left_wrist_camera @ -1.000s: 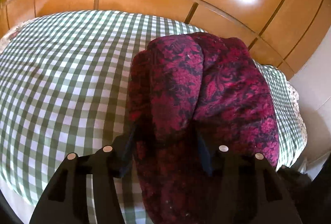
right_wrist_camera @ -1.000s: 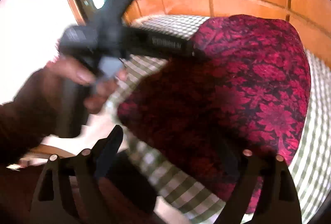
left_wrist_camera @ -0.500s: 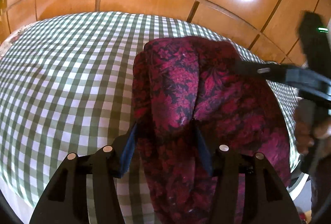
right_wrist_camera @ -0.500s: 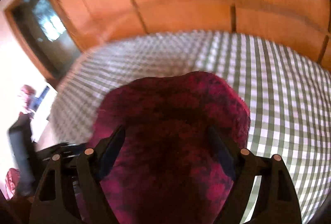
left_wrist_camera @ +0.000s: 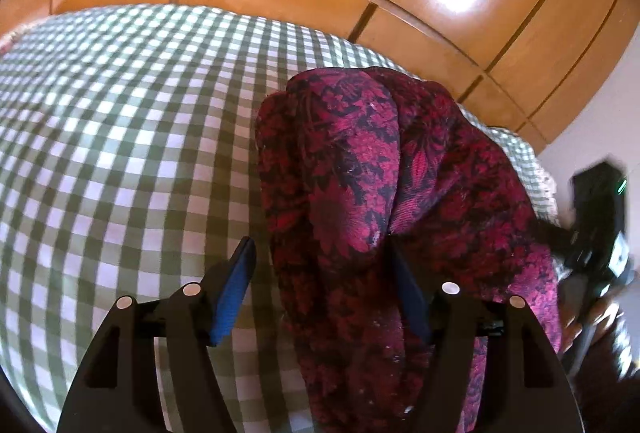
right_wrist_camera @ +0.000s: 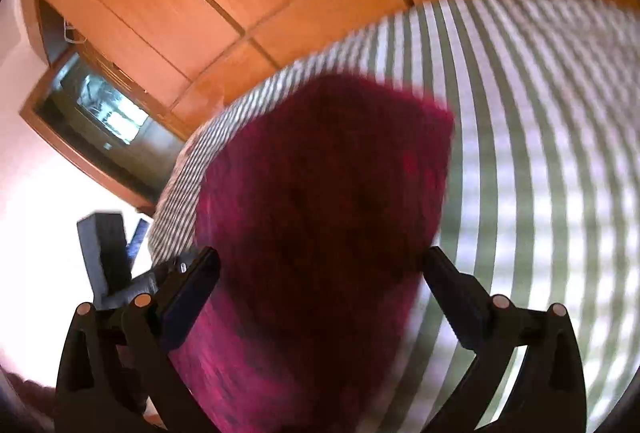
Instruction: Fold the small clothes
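Folding looks well along: the dark red floral knit garment [left_wrist_camera: 384, 201] lies doubled over itself near the right edge of the green-and-white checked bed [left_wrist_camera: 120, 153]. Left gripper [left_wrist_camera: 320, 289] and right gripper [right_wrist_camera: 320, 273] straddle it, jaws opening, releasing; perhaps smoothing remains.

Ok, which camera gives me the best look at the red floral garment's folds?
The left wrist view: the red floral garment is sharp there, its pattern and overlapping folds clear on the checked cloth. The right wrist view shows it only as a motion-blurred dark red mass.
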Tool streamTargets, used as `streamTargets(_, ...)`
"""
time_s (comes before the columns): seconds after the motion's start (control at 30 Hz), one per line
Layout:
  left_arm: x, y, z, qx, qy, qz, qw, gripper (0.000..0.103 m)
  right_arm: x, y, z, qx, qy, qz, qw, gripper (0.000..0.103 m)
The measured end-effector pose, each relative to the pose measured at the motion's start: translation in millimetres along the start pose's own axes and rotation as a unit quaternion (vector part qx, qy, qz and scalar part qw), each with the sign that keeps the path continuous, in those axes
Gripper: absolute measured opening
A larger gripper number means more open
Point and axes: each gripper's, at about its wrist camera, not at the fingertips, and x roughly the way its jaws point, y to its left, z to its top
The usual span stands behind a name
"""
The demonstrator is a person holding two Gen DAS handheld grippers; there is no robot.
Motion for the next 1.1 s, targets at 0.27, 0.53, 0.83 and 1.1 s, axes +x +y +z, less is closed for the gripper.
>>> streamTargets(0.27,14.9,38.7,-5.9,-0.092,0.020,-0.118,0.9885,0.067,38.0,-17.4,1.0,0.035,0.044,0.084,0.995,0.101)
streamTargets(0.53,19.2,31.3,-18.3,-0.115,0.005,-0.205,0.9721,0.067,26.1,-10.9,3.5,0.011,0.047,0.116,0.992,0.085)
streamTargets(0.83,61.2,-66.1,33.4,-0.037,0.038,-0.254,0.9659,0.067,-73.1,-53.3,10.0,0.026,-0.065,0.110,0.991,0.082)
streamTargets(1.1,168.4,-212.7,104.9,0.056,0.087,-0.250,0.9627,0.067,-178.4,-157.1,30.4,0.087,-0.162,0.035,0.982,0.082)
